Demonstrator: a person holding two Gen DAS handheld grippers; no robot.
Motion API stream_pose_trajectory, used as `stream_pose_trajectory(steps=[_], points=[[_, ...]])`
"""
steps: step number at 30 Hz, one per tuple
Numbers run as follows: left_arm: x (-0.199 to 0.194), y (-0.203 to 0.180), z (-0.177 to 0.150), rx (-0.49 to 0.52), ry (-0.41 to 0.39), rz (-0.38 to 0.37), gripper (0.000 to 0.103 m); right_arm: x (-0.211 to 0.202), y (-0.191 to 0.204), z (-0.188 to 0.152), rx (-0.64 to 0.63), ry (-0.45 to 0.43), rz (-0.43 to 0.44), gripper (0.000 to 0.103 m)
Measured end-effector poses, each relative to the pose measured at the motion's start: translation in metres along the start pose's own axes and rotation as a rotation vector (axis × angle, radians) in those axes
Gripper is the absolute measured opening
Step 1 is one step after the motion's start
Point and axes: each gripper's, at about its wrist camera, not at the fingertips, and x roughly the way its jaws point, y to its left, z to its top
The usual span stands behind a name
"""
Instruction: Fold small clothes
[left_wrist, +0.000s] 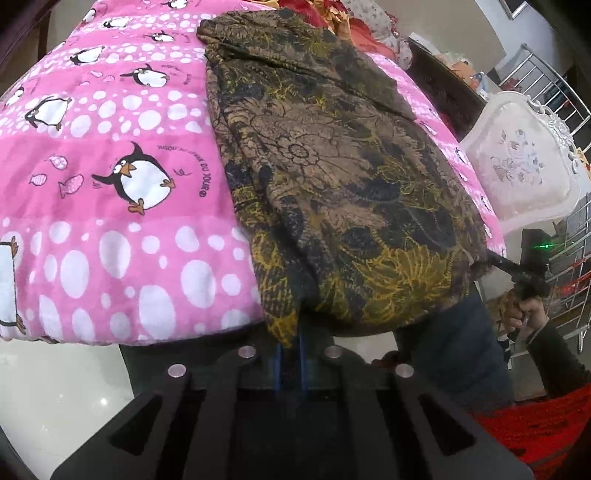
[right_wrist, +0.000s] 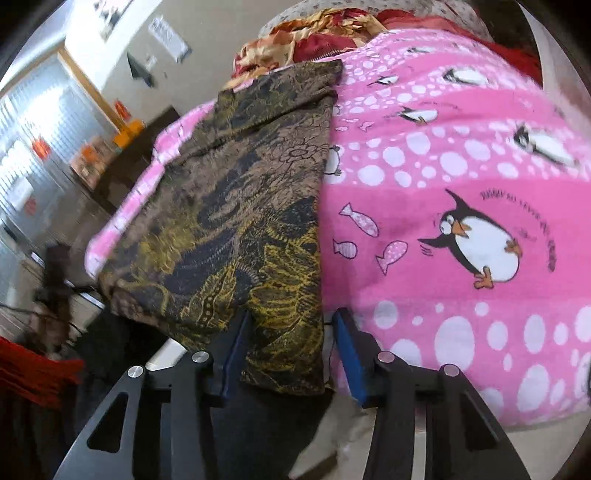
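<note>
Pink penguin blanket, patterned garment gripped at its near edge

Pink fleece blanket, printed with penguins, fish and white dots, covers the bed and fills most of both views. Its near edge drops off toward a pale glossy floor.

On the blanket lies the brown garment, thin cloth with a black and mustard-yellow floral print. It runs as one long folded strip from the far edge of the bed to the near edge, where its end hangs just over. In the right wrist view the same garment lies along the left side of the blanket.

At the far end of the bed sits a heap of red and gold fabric. Beyond the bed's side, in the left wrist view, stands a white cushioned chair back with a metal rack behind it.

The left gripper has its blue pads pressed together on the garment's hanging near corner, pinching the cloth. The right gripper stands partly apart, one pad on each side of the garment's other near corner; the left pad is against the cloth, the right pad clear of it. A person's hand holds the right gripper's handle.
</note>
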Motion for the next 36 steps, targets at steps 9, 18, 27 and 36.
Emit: stream_pose_trajectory(steps=[9,18,27,36], points=[[-0.021,0.0,-0.003,-0.013,-0.032,-0.024,0.003,0.001,-0.009,-0.004,0.044,-0.005,0.168,0.023],[-0.037,-0.011,0.002,0.001,-0.096,-0.024,0.003,-0.027,0.02,0.004,-0.02,-0.069,0.189,0.006],[-0.168,-0.008,-0.008,0.03,-0.358,-0.088,0.003,-0.134,0.104,0.02,-0.193,-0.326,0.22,0.006],[-0.248,-0.057,-0.01,0.202,-0.507,-0.21,0.003,-0.221,0.145,0.026,-0.292,-0.488,0.237,0.006]])
